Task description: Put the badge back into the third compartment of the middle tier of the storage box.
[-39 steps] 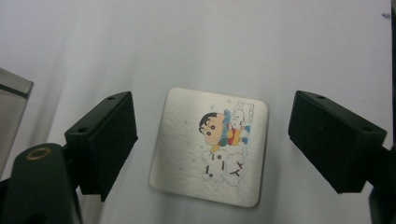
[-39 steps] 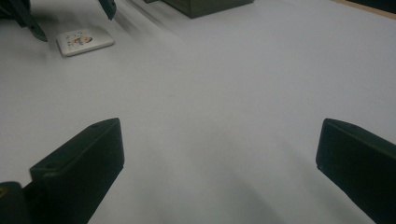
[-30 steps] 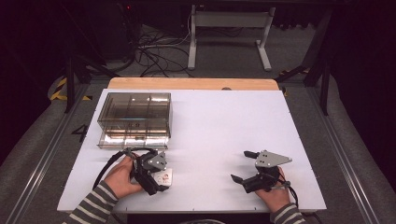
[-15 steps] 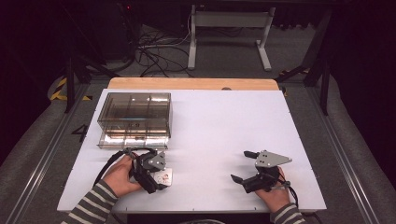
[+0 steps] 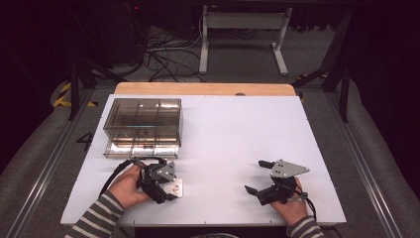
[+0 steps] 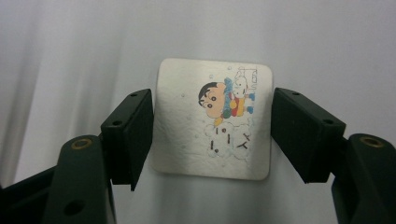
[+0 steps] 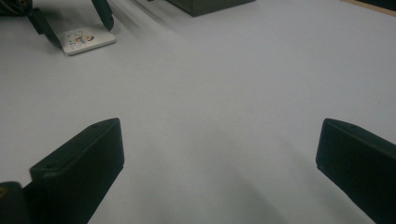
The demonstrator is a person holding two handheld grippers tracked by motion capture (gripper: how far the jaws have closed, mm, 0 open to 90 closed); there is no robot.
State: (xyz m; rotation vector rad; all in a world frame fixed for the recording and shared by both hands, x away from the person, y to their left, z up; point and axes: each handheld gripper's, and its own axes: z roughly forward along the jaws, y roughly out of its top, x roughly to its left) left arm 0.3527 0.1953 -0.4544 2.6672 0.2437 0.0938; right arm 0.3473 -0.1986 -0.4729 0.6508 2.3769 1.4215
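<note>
Down on the near left of the white table lies the card, a small square with rounded corners, printed with a cartoon boy, a white rabbit and clouds; the marks below and at its top corner are too small for me to read. My left gripper points down over it, and its jaws have just been closing, with the card between them: the left pad sits at the card's edge, the right one just short of it, so nothing is clamped. From above, my left hand and the gripper cover most of the card, so the print cannot be made out. My right gripper rests well apart on the near right, jaws wide and empty. At the far left stands a smoky box with dividers; its contents I cannot tell.
</note>
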